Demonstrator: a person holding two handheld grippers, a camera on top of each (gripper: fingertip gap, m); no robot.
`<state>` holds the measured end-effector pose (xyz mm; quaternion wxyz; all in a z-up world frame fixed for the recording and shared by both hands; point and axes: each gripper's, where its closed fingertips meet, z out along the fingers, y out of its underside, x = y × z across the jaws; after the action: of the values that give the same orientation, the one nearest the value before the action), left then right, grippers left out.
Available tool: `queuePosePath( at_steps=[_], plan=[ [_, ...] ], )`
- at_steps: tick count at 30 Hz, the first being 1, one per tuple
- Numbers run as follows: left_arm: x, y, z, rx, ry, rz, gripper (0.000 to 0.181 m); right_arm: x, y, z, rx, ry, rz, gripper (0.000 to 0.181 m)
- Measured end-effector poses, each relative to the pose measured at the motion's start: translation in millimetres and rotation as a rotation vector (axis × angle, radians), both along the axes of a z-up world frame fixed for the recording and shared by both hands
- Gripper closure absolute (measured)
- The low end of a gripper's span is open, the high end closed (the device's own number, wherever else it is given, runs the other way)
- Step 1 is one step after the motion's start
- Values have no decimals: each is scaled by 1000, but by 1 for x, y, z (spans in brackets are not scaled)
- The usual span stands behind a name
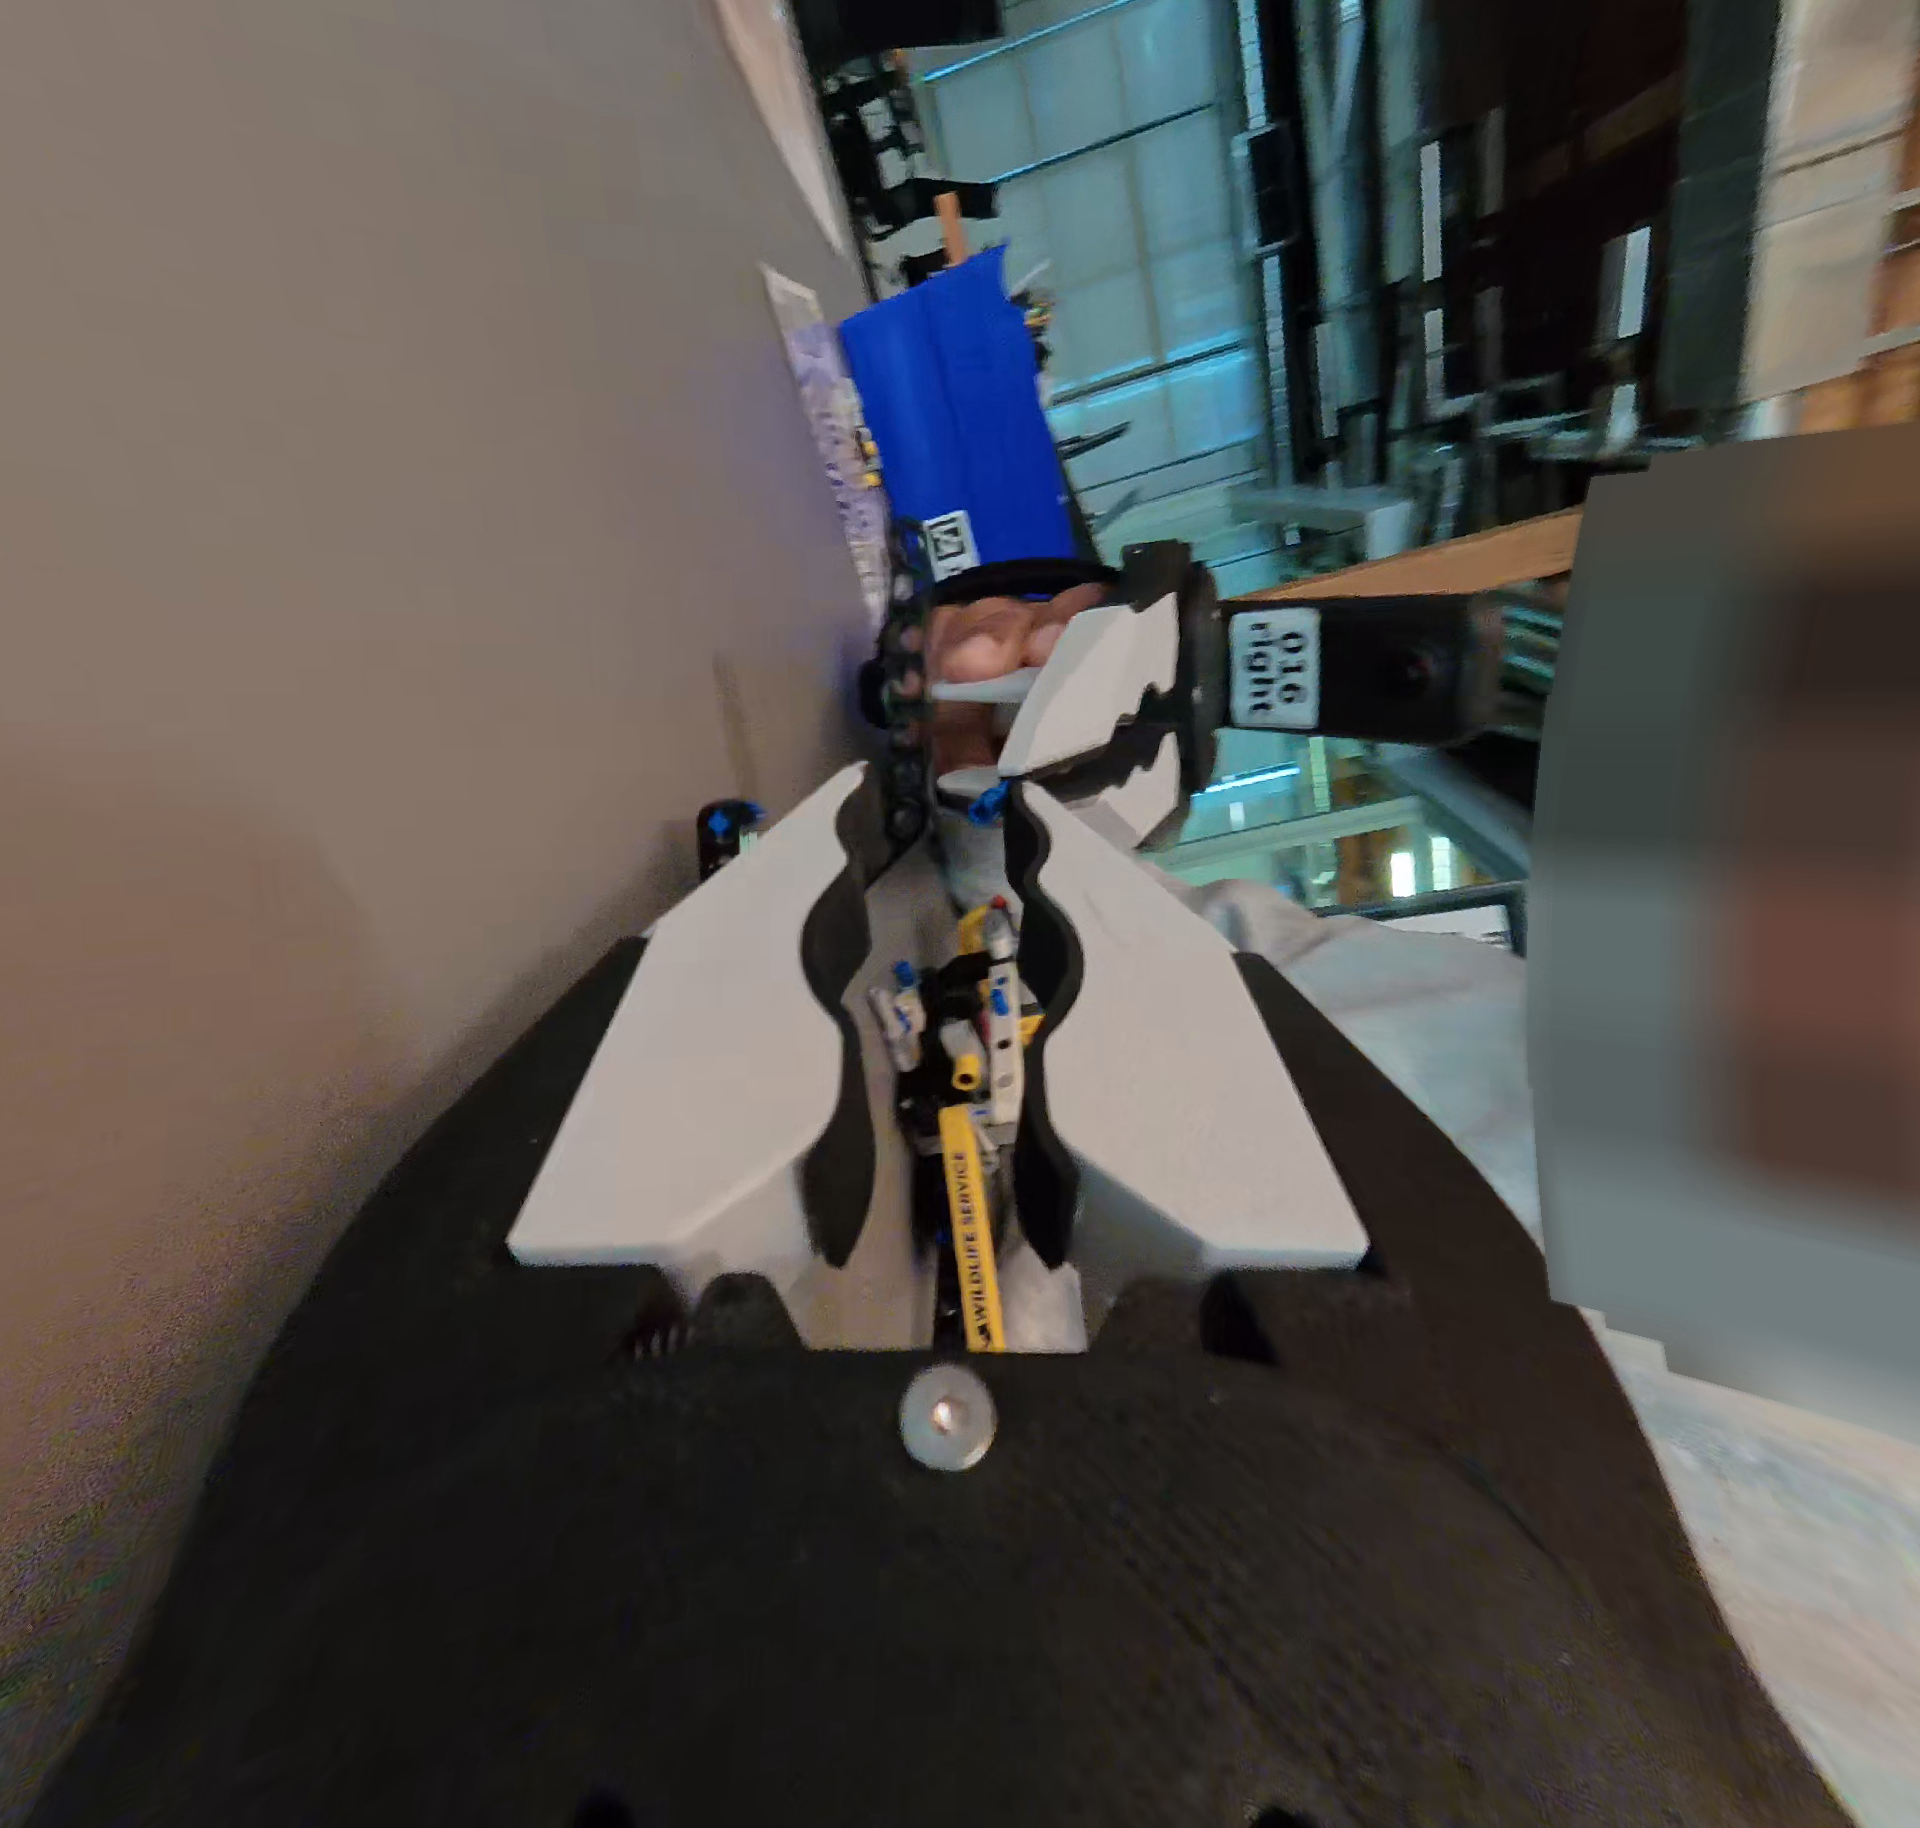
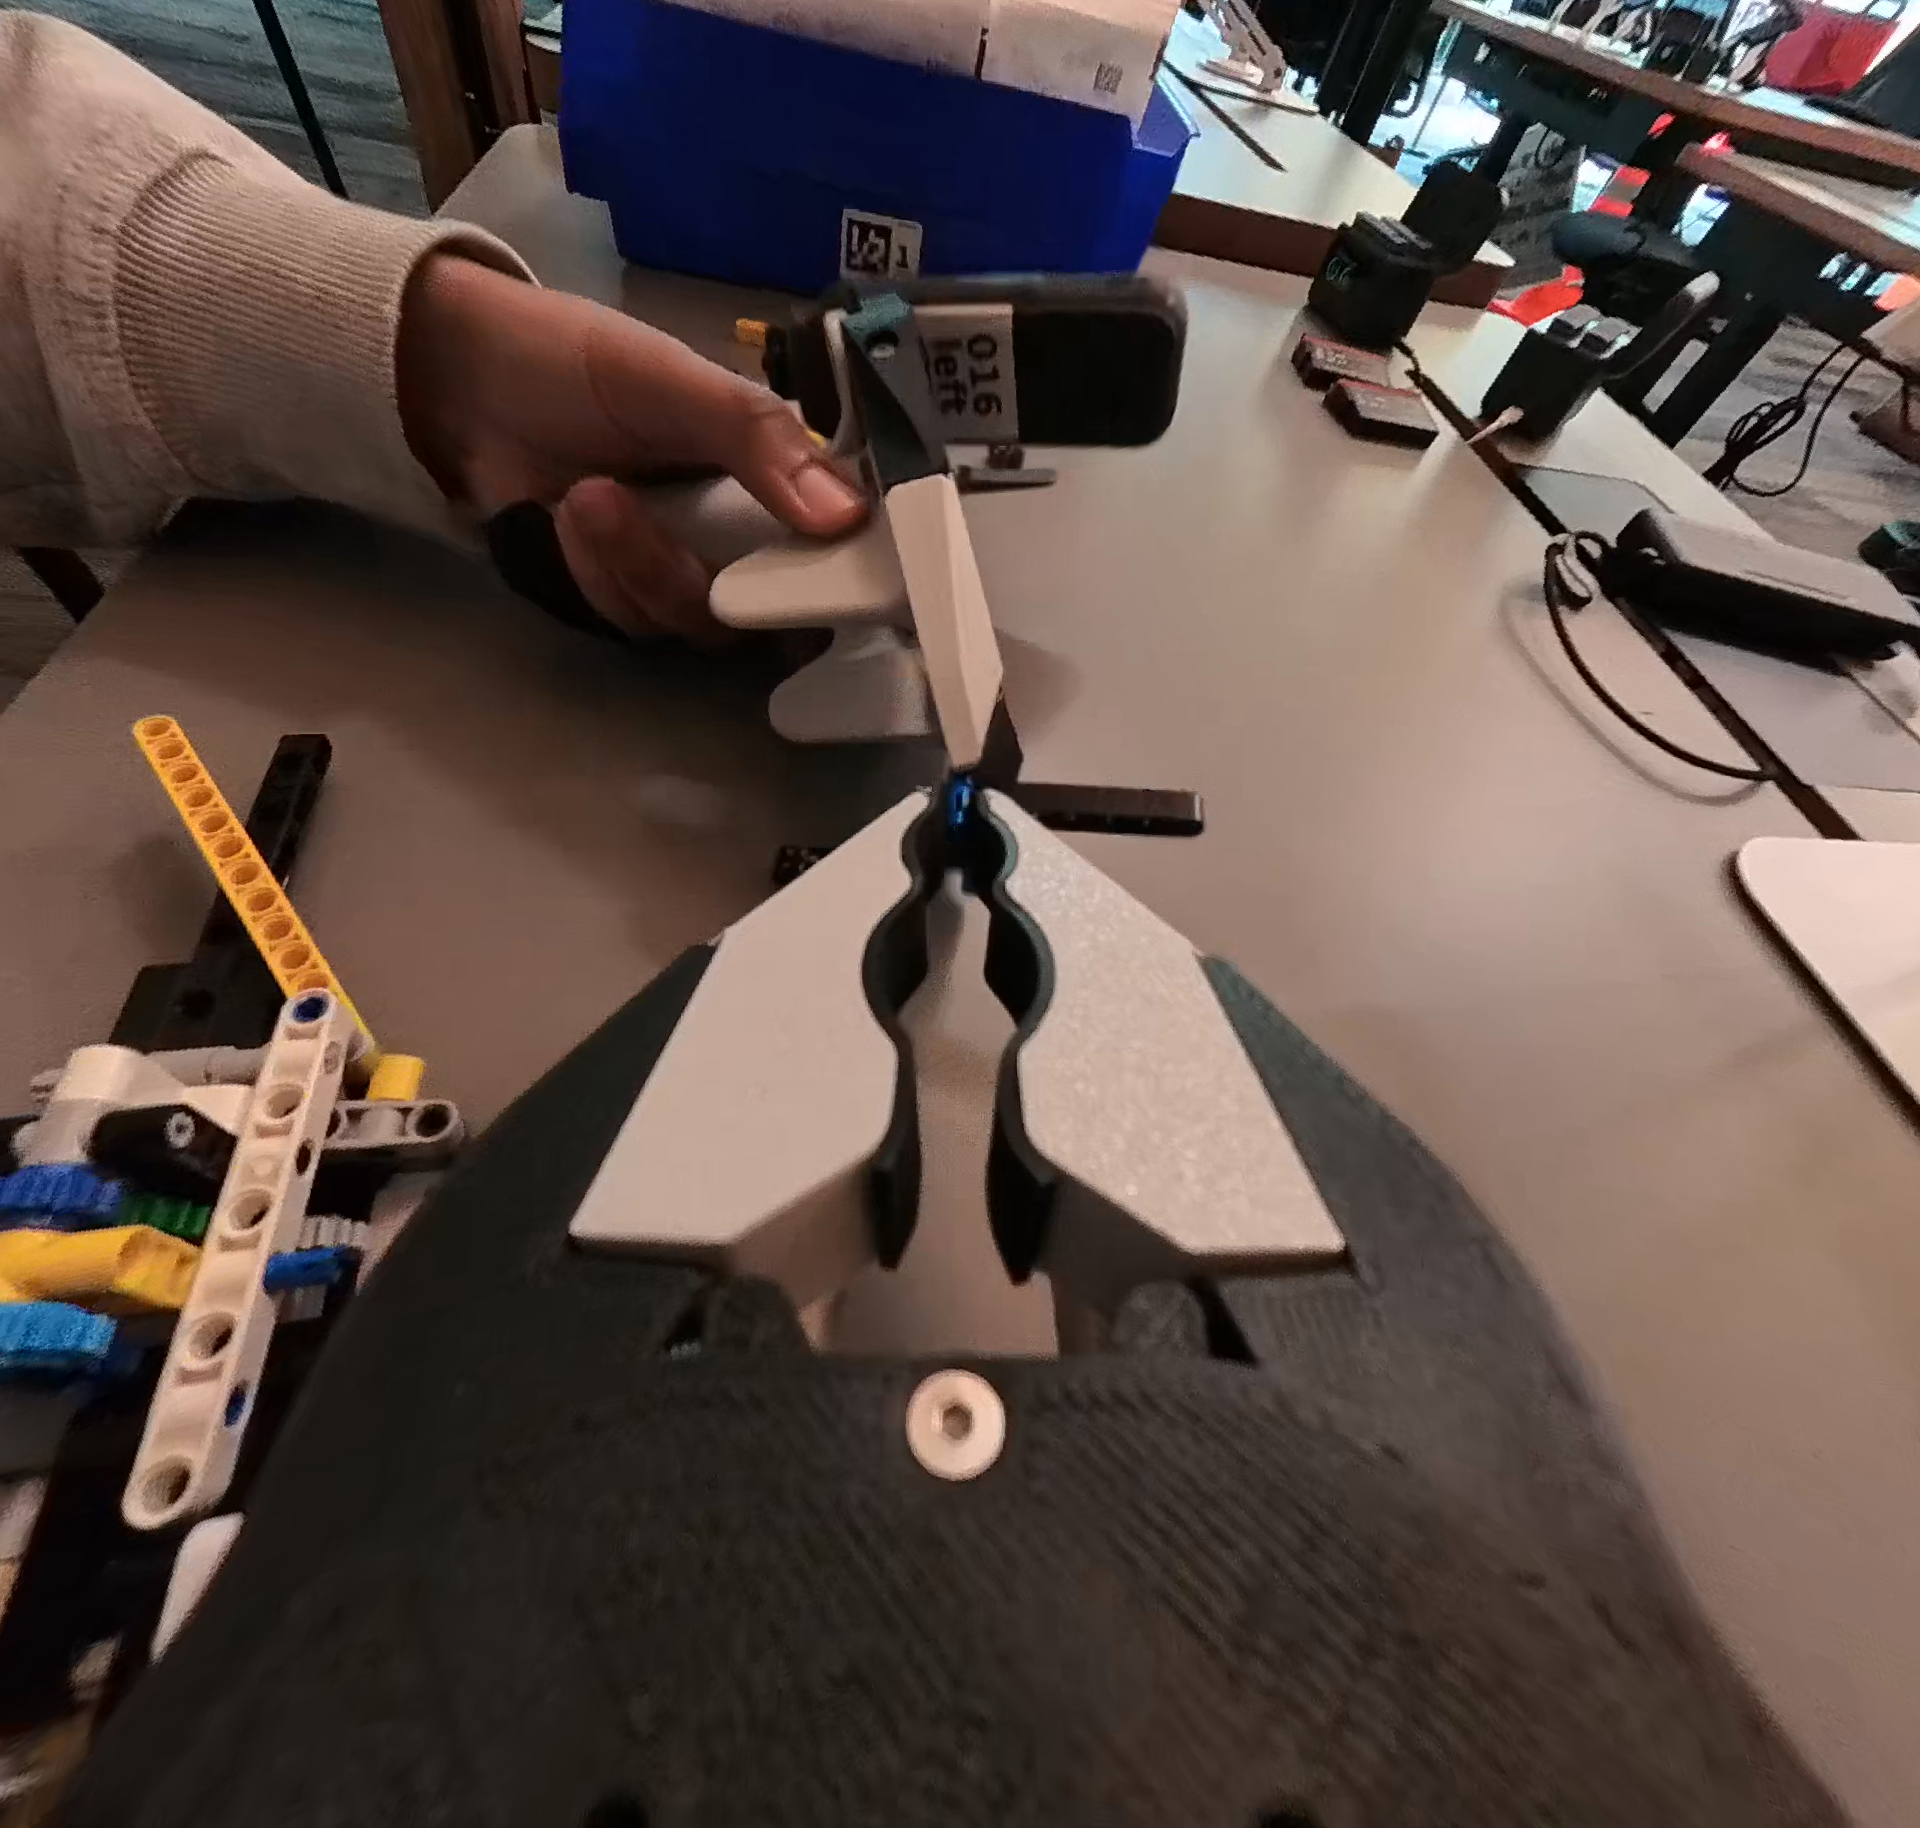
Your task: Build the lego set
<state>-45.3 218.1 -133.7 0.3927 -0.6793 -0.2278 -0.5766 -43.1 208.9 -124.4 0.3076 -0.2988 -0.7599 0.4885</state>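
Observation:
My right gripper [image 2: 961, 814] is shut on a small blue pin [image 2: 958, 804] at its fingertips. My left gripper [image 1: 940, 793] is shut on a long black beam [image 1: 900, 677] and holds it just above the grey table [image 2: 1299, 843]. In the right wrist view the left gripper [image 2: 968, 744] points down, and the black beam [image 2: 1117, 808] sticks out to its right. The blue pin [image 1: 987, 802] sits right at the beam's end, with the right gripper [image 1: 1023, 750] behind it. A part-built lego model [image 2: 208, 1207] lies at the lower left. It also shows through the gap between my left fingers [image 1: 971, 1051].
A yellow beam [image 2: 234, 864] and another black beam [image 2: 275, 822] lie above the model. A blue bin [image 2: 831, 137] with paper boxes stands at the back. Black devices and cables [image 2: 1745, 583] and a white board [image 2: 1849, 947] sit at the right. A person's hand [image 2: 623, 448] holds the left gripper. My two grippers' fingertips are within a few centimetres of each other.

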Motion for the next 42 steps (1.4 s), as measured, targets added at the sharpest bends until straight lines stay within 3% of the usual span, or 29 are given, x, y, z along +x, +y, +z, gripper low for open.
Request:
queuePosePath(
  at_steps=[3,9,16,19,22,25,33,37,42],
  plan=[
    [0,-2,-10,-60,107,2,147,-2,3,-7,-5,-37,-10,179],
    [-6,-12,-16,-109,260,60,143,-4,7,-12,-2,-70,-25,178],
    [-5,-13,-30,-198,566,179,141,-6,13,-14,-16,-94,-47,179],
    [-6,-11,-42,-258,716,219,153,-6,13,-15,-4,-93,-50,179],
    [-11,-10,-37,-243,780,260,172,-5,10,-17,6,-99,-46,179],
    [-13,-9,-36,-223,721,267,173,-6,7,-16,9,-87,-46,179],
    [1,-5,-24,-90,282,191,173,-8,2,-19,110,-47,-60,179],
    [3,-8,-33,-136,359,138,172,-6,-2,-23,102,-70,-38,179],
    [-11,-11,-32,-141,349,192,164,-7,-5,-27,123,-83,-40,179]
  ],
)
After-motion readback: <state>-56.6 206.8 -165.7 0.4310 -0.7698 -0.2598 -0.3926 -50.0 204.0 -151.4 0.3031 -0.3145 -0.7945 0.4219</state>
